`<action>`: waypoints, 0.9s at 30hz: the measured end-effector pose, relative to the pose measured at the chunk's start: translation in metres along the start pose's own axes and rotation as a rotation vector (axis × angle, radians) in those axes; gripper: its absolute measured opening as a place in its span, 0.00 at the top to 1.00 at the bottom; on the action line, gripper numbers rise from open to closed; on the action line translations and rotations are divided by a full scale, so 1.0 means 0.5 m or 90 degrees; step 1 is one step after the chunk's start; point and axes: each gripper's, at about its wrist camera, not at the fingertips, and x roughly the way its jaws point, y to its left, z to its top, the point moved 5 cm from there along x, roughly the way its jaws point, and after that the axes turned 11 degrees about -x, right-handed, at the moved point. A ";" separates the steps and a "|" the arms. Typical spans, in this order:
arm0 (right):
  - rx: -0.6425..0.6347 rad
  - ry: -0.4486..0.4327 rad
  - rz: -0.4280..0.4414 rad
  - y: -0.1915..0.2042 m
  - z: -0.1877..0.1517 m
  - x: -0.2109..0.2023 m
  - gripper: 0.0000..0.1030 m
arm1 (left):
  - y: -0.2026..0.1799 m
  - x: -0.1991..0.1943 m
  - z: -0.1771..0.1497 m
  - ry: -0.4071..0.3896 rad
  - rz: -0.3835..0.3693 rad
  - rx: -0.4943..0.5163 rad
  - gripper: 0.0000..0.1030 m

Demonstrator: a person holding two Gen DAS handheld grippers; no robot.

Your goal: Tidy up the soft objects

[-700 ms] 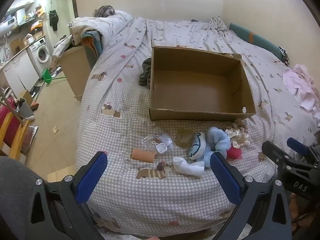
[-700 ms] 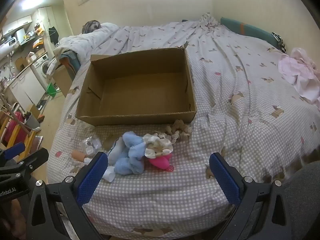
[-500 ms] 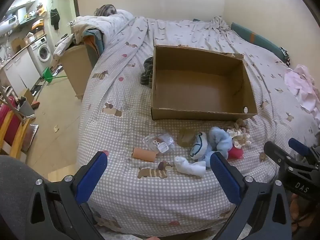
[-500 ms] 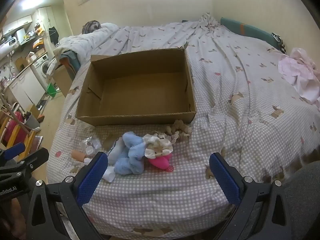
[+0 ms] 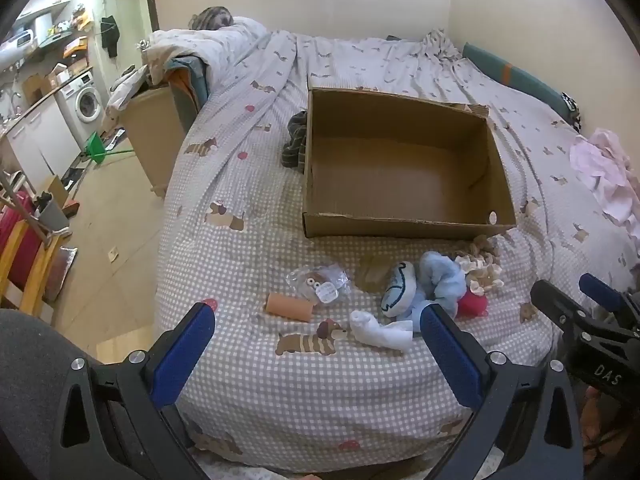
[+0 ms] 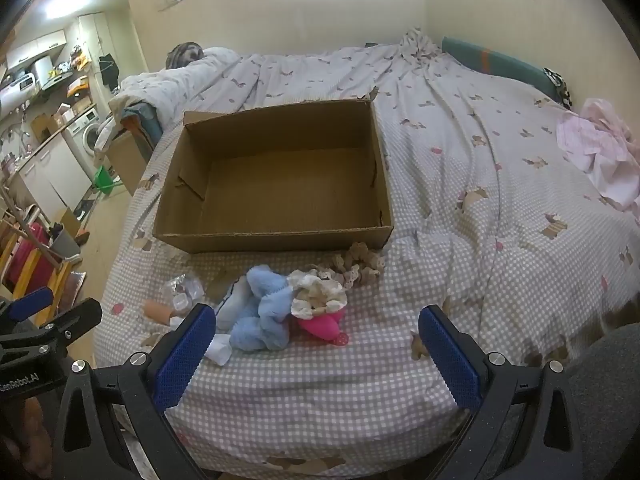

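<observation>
- Cardboard: an open box (image 5: 404,168) is sitting on the checked bedspread (image 5: 248,248), its floor bare; a dark striped cloth (image 5: 295,146) is lying against its left wall in the left wrist view.
- Soft objects are lying in a loose cluster on the bedspread just in front of the box's near wall, none inside it.
- A light blue plush (image 6: 264,316) is occupying the middle of the cluster; a cream frilly piece (image 6: 318,298) is resting against its right side, with a pink item (image 6: 324,326) just below that.
- A beige ruffled piece (image 6: 360,266) is lying nearest the box's front right corner.
- A white sock (image 5: 380,332) is lying at the near edge of the cluster, beside a white pouch with blue lines (image 5: 398,290).
- A clear plastic bag (image 5: 320,280) and an orange roll (image 5: 289,307) are lying to the left of the cluster, the two touching.
- A pink garment (image 6: 600,156) is lying well apart, at the bed's right side.
- The left gripper (image 5: 316,344) is hovering over the bed's near edge, jaws spread wide, nothing between them; the sock and roll are lying beyond its fingertips.
- The right gripper (image 6: 316,344) is hovering likewise, jaws spread wide and gripping nothing, with the plush and the pink item lying ahead between its fingers.
- Each gripper is appearing at the margin of the other's view.
</observation>
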 end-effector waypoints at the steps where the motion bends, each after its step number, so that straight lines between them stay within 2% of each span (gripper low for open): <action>1: 0.000 0.000 0.000 0.000 -0.003 0.001 0.00 | 0.000 0.001 0.000 0.000 0.000 0.000 0.00; 27: -0.003 0.001 -0.001 0.006 0.013 -0.007 0.00 | 0.005 0.001 0.002 0.000 0.003 -0.006 0.00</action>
